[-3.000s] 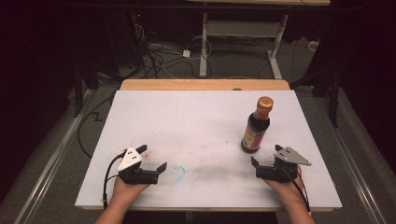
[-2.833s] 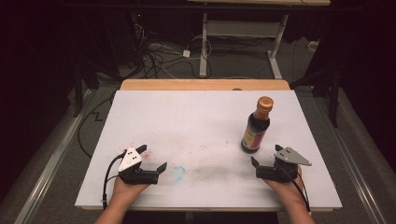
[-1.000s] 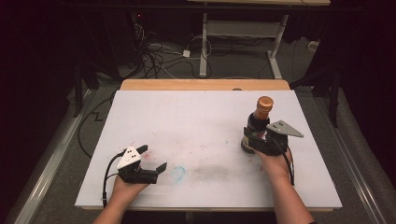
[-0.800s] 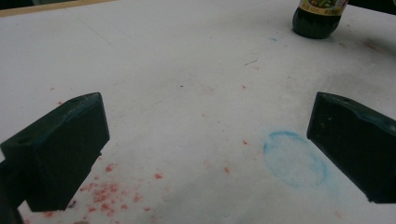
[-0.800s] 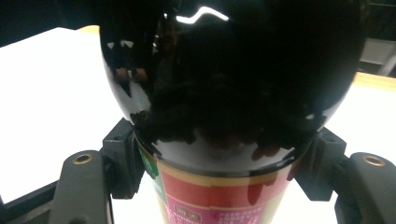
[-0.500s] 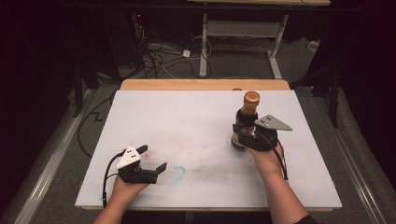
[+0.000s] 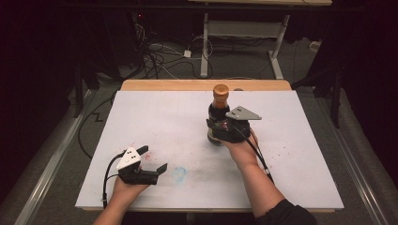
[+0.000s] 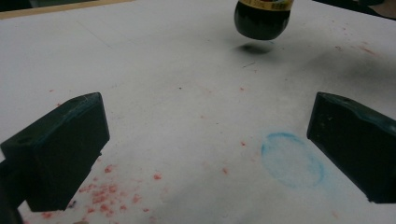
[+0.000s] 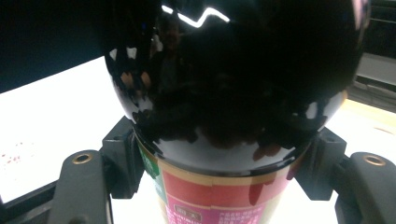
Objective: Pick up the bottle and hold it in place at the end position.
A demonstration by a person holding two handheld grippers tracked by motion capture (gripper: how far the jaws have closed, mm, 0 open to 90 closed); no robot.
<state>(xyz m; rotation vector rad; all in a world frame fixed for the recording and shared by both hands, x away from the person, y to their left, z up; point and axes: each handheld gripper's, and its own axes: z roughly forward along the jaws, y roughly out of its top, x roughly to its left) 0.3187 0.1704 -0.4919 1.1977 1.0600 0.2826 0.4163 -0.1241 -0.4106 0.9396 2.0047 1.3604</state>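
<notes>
White tabletop (image 7: 155,117) is the biggest thing here, with a wooden strip (image 7: 169,85) along its far edge; floor and cables lie beyond. The dark sauce bottle (image 7: 218,112) sits in my right gripper (image 7: 220,133), jaws part-way closed and clamped on the labelled belly, one pad on each side as the right gripper view shows (image 9: 219,93). From my left gripper view the bottle's base (image 8: 261,21) hangs off the surface with its shadow under it, so it is lifted, upright, orange cap (image 7: 220,90) on top, over the middle-right of the table toward the far side. My left gripper (image 7: 152,161) rests near the front left, jaws wide with nothing between them, aimed at a faint blue ring (image 8: 292,158) drawn on the top; red specks (image 8: 105,193) are scattered close to it. Progress, as I judge it: pick-up done, carry under way, set-down not yet done; I cannot tell for certain where the bottle is meant to land, though the blue ring looks a likely mark. Room for moving: the white surface between bottle and ring is bare, nothing to knock over. The bottle is nearer the far edge than any other; the right and front edges are well apart from it. My left gripper, just beside the ring, is the one thing to steer around.
</notes>
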